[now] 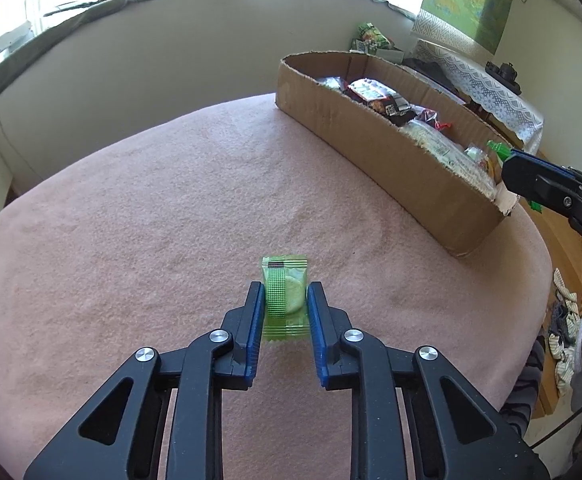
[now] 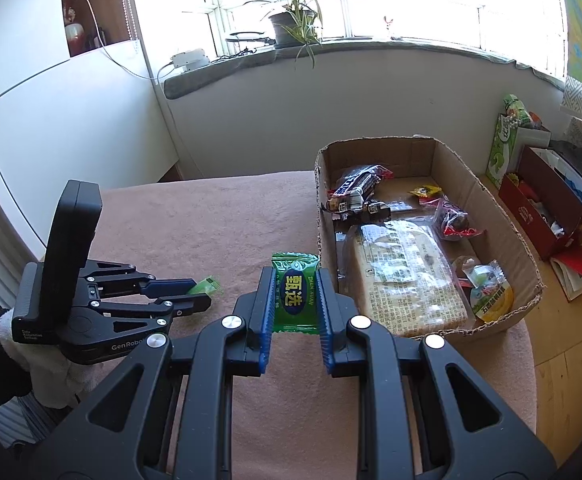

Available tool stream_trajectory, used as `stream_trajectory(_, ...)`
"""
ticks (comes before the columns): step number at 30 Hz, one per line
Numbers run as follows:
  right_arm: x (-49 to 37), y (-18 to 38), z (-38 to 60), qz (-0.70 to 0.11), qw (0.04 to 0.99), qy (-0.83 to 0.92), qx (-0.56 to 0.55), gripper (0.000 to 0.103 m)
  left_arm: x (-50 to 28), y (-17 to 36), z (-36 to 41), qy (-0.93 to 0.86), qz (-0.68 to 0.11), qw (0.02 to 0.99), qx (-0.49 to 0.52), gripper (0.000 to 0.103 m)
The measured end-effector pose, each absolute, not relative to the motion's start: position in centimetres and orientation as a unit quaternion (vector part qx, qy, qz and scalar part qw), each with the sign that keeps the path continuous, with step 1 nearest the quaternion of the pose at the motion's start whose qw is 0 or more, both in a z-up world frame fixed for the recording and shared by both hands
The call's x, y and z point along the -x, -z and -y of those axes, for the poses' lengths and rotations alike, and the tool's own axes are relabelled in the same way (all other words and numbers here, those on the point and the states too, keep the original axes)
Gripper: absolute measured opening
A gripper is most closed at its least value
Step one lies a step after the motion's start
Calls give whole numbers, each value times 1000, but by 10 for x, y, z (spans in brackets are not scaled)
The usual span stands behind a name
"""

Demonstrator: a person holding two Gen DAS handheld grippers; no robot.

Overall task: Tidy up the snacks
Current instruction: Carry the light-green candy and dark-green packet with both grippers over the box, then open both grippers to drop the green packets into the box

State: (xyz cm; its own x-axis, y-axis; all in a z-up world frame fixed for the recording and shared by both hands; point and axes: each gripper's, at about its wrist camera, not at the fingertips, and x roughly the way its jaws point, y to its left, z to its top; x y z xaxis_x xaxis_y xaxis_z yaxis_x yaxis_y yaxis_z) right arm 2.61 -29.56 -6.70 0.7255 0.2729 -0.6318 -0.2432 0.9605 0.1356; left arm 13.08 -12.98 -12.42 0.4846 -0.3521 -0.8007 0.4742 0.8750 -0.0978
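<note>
A green wafer packet (image 1: 284,296) lies on the pink tablecloth (image 1: 151,220), pinched by the left gripper (image 1: 283,300). The right gripper (image 2: 295,300) pinches a green candy (image 2: 294,298) aloft near the cardboard box (image 2: 327,216) of snacks, likely for dropping in.

Your right gripper (image 2: 295,280) sits low in the middle of the frame, its blue pads pressed on a green candy packet (image 2: 295,293) held above the pink tablecloth (image 2: 211,224). Just right of it lies the cardboard box (image 2: 487,196), with a big cracker pack (image 2: 407,276) and dark bars (image 2: 359,188) inside. At lower left your left gripper (image 2: 195,294) reaches toward a small green snack (image 2: 207,285).
</note>
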Motion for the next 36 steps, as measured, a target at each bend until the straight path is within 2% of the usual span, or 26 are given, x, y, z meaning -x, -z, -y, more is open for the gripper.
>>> stream_trajectory(13,-45,42,330,-314,943,-108,-26,20,-152,58,180,295,-366,882,-35,20)
stream_trajectory(22,-63,51,365,-330,940,-71,-38,20,-164,56,222,321,-363,874,-23,20)
stream_trajectory(36,-64,50,376,-328,943,-52,-38,26,-158,48,231,324,-350,878,-31,22)
